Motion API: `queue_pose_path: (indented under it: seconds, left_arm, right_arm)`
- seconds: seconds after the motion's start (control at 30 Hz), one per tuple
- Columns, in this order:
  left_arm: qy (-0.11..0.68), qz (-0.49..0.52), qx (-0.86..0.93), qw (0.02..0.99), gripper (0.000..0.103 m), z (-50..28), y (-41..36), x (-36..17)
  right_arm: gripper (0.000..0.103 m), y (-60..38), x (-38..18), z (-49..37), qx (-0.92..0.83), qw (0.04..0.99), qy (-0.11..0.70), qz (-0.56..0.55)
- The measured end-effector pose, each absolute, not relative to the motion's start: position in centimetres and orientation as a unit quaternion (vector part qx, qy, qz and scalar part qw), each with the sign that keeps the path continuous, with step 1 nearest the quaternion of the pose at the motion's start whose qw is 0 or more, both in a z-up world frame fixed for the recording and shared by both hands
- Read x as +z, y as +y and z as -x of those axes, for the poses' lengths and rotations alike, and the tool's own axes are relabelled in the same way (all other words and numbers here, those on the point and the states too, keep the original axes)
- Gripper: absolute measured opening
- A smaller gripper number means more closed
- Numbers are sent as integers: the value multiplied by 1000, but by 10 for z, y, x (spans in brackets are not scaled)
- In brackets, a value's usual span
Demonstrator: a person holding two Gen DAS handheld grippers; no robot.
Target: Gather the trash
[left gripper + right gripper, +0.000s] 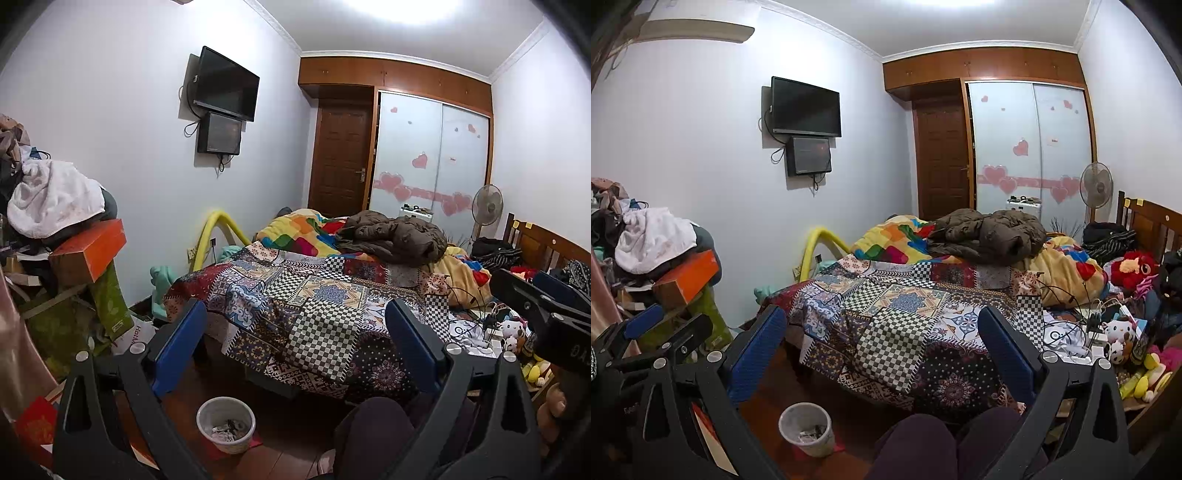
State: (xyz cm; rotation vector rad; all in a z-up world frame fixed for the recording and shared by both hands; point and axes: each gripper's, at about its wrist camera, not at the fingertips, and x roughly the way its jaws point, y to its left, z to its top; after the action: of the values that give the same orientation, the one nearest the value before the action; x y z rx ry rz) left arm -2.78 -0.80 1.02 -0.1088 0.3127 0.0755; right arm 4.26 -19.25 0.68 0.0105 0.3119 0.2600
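Observation:
A small white waste bin [226, 424] [807, 428] stands on the wooden floor at the foot of the bed, with crumpled scraps in its bottom. My left gripper [295, 339] hangs above and behind the bin, open wide, with nothing between its blue pads [181, 343]. My right gripper [882, 343] is also open and empty, facing the bed. In the left wrist view the right gripper's black body [546, 310] shows at the right edge. The left gripper's blue pad [644, 325] shows at the left edge of the right wrist view.
A bed with a patchwork cover [905, 314] fills the middle, with a brown jacket [990, 232] on it. Cables, white wrappings and plush toys [1119, 332] crowd its right side. A heap of boxes and clothes [66, 229] rises at the left. The person's knees [923, 443] are at the bottom.

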Motion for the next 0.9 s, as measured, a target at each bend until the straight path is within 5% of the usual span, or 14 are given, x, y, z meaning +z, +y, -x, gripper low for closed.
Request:
queue_pose_path:
  seconds: [0.9]
  left_arm:
    - [155,58,27,986,102,31,-16,11]
  right_arm:
    - [103,-197,2,-43,134,978,159,-6]
